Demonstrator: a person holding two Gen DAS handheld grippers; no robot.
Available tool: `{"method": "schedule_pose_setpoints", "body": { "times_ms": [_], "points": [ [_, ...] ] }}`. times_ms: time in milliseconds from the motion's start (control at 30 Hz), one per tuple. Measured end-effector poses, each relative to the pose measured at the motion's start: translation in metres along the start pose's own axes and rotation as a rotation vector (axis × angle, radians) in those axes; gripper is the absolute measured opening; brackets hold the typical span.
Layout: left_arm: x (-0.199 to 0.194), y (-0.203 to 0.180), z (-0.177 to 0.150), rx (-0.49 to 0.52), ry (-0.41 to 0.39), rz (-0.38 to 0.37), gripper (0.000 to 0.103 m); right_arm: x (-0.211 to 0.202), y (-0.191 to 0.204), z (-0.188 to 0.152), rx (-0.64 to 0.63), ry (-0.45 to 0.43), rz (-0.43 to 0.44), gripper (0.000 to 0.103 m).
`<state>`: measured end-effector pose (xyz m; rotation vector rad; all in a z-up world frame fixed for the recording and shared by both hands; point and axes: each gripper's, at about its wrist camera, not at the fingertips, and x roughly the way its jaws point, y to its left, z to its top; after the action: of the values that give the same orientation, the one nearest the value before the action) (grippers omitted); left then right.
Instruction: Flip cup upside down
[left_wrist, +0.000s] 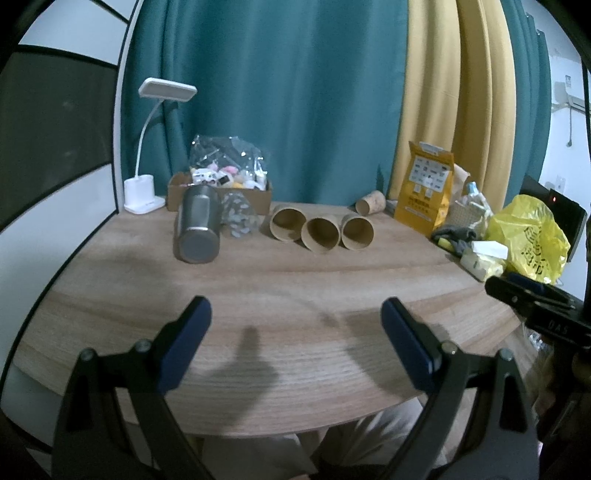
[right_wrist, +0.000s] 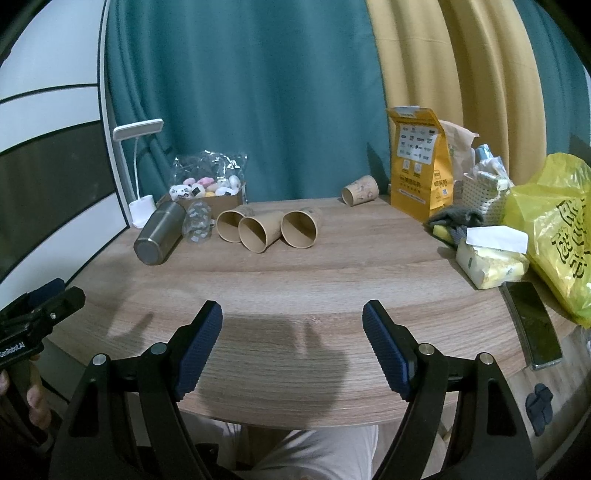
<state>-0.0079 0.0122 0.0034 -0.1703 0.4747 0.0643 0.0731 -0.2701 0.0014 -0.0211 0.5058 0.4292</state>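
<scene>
Three brown paper cups lie on their sides in a row mid-table, mouths toward me: left cup (left_wrist: 285, 223) (right_wrist: 232, 225), middle cup (left_wrist: 320, 235) (right_wrist: 258, 233), right cup (left_wrist: 357, 232) (right_wrist: 300, 228). A fourth paper cup (left_wrist: 371, 202) (right_wrist: 359, 194) lies on its side at the back. A steel tumbler (left_wrist: 198, 230) (right_wrist: 159, 233) lies on its side to the left, with a clear patterned cup (left_wrist: 238, 217) (right_wrist: 198, 223) beside it. My left gripper (left_wrist: 296, 316) is open and empty above the near table edge. My right gripper (right_wrist: 292, 320) is open and empty, also near the front.
A white desk lamp (left_wrist: 144, 192) and a cardboard box of small toys (left_wrist: 221, 192) stand at the back left. A yellow pouch (right_wrist: 421, 166), a yellow plastic bag (right_wrist: 554, 236), a tissue pack (right_wrist: 491, 262) and a phone (right_wrist: 532, 325) crowd the right side. Curtains hang behind.
</scene>
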Motion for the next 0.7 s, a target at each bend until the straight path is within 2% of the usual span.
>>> {"method": "schedule_pose_setpoints", "body": {
  "times_ms": [467, 700],
  "points": [
    [0.021, -0.003, -0.003, 0.008, 0.038, -0.009, 0.094, 0.018, -0.005, -0.001, 0.016, 0.04, 0.013, 0.081],
    [0.045, -0.012, 0.0, 0.022, 0.095, -0.02, 0.094, 0.037, -0.015, 0.007, 0.028, 0.076, 0.011, 0.081]
  ]
}}
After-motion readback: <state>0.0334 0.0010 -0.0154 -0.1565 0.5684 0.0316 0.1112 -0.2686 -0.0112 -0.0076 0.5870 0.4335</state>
